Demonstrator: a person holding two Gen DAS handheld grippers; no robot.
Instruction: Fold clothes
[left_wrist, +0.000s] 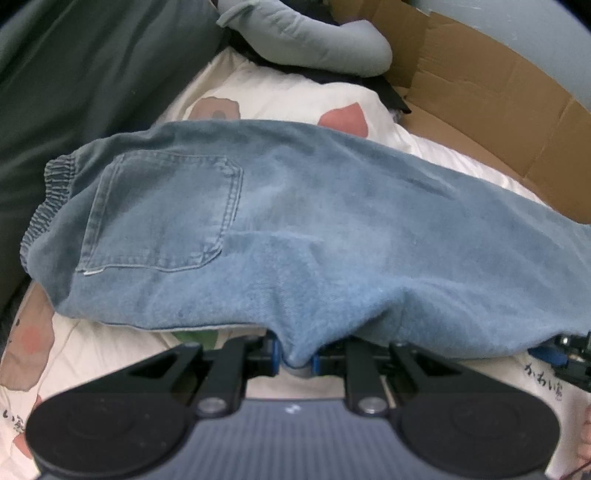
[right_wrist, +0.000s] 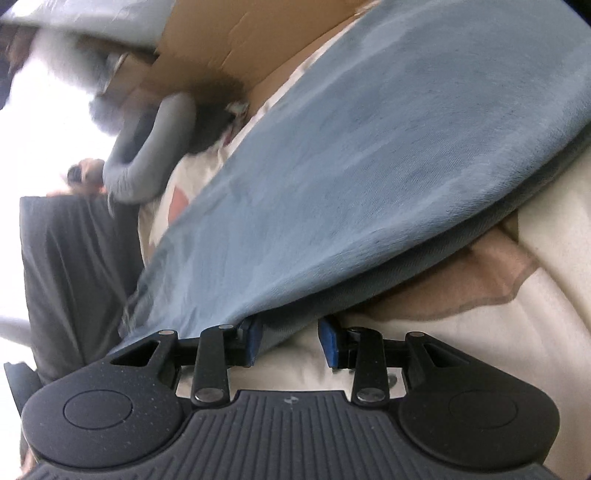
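We have the light-blue denim jeans (left_wrist: 295, 229) doubled lengthwise on the cream patterned bedding (left_wrist: 280, 92). Left gripper (left_wrist: 295, 360) pinches a denim fold; right gripper (right_wrist: 290, 341) released, hem between the jaws. Cross-folds remain, we judge.

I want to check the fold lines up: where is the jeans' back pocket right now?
In the left wrist view the back pocket faces up at left, beside the elastic waistband, beyond the left gripper.
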